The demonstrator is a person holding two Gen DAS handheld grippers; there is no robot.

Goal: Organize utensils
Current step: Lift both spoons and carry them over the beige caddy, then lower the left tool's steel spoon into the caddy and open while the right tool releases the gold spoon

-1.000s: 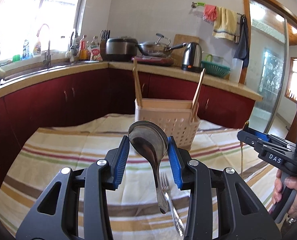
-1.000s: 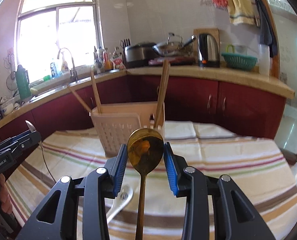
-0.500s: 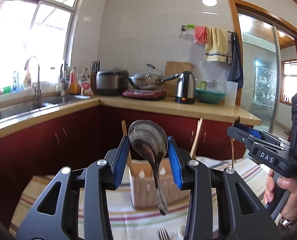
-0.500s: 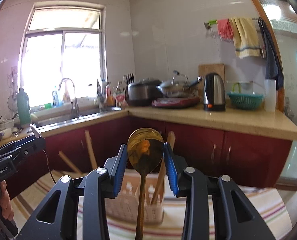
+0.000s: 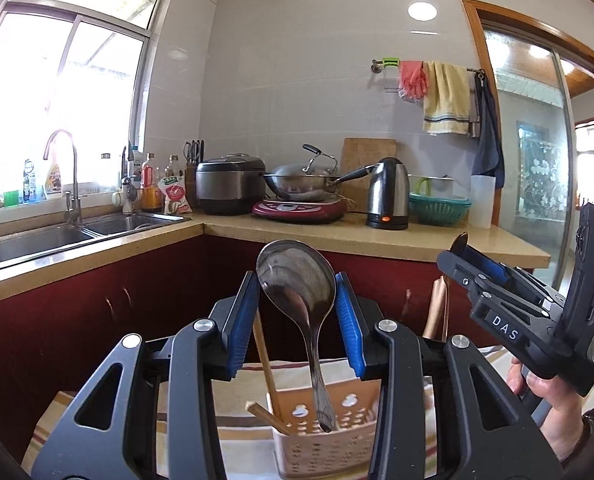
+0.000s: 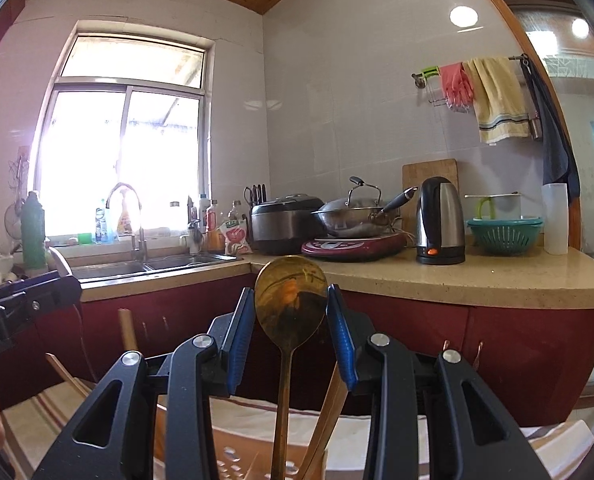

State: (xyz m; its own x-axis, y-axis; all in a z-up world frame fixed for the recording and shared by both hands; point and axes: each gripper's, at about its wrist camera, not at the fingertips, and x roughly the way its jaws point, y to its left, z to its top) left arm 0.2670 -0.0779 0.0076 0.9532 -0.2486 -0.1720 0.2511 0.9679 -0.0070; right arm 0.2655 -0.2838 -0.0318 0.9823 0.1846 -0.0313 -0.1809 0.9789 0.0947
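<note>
My left gripper (image 5: 295, 286) is shut on a silver spoon (image 5: 297, 280) by its bowl, handle hanging down over the beige perforated utensil basket (image 5: 325, 436). Wooden chopsticks (image 5: 265, 364) stand in the basket. My right gripper (image 6: 291, 300) is shut on a gold spoon (image 6: 291, 300) by its bowl, its handle hanging toward the basket (image 6: 233, 456), beside chopsticks (image 6: 325, 420). The right gripper also shows at the right of the left wrist view (image 5: 497, 296); the left gripper shows at the left of the right wrist view (image 6: 25, 304).
The basket stands on a striped tablecloth (image 5: 57, 420). Behind runs a kitchen counter (image 5: 377, 240) with dark red cabinets, a sink (image 5: 37, 236), rice cooker (image 5: 229, 184), wok (image 5: 305, 180), kettle (image 5: 389, 196) and green colander (image 5: 437, 208).
Both grippers have risen and tilted up with their spoons; the basket has dropped to the bottom of both views and the table's fork and white spoon are out of sight.
</note>
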